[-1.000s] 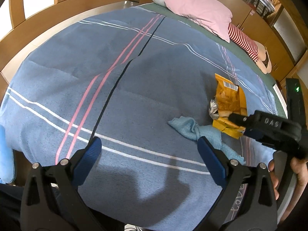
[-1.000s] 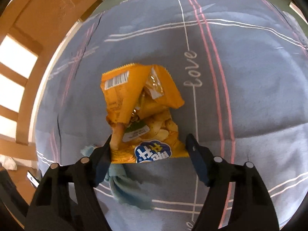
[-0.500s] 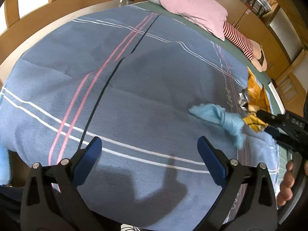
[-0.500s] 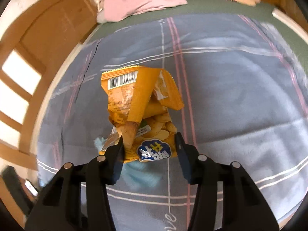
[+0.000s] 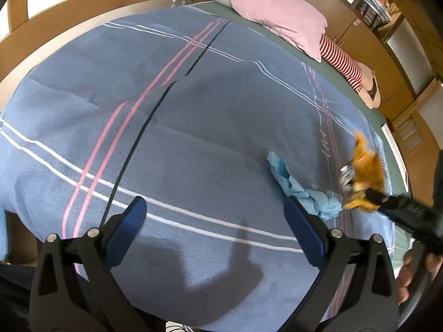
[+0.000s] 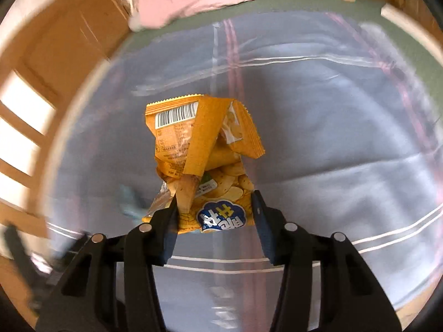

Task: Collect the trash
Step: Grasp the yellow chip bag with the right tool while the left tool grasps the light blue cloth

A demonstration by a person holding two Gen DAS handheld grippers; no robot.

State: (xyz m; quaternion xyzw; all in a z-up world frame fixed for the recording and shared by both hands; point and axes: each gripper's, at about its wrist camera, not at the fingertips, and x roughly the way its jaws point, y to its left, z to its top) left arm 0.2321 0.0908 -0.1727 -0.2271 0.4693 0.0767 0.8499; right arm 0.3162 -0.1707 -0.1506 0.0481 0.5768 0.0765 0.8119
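My right gripper (image 6: pixel 214 215) is shut on the bottom edge of an orange chip bag (image 6: pixel 202 149) and holds it lifted above the blue blanket (image 6: pixel 332 138). The bag also shows at the right of the left wrist view (image 5: pixel 365 171), held by the right gripper (image 5: pixel 371 196). A crumpled light blue tissue (image 5: pixel 301 191) lies on the blanket (image 5: pixel 193 138) just beyond my left gripper's right finger. My left gripper (image 5: pixel 213 218) is open and empty, low over the near part of the bed.
A pink pillow (image 5: pixel 279 22) and a doll with red striped legs (image 5: pixel 346 66) lie at the far end of the bed. A wooden bed frame (image 5: pixel 69 27) curves along the left. Wooden cabinets (image 5: pixel 387 63) stand at the far right.
My right gripper closed on the chip bag and lifted it off the blanket, moving right and toward me. The blue tissue stays on the bed. My left gripper stayed open, shifting slightly.
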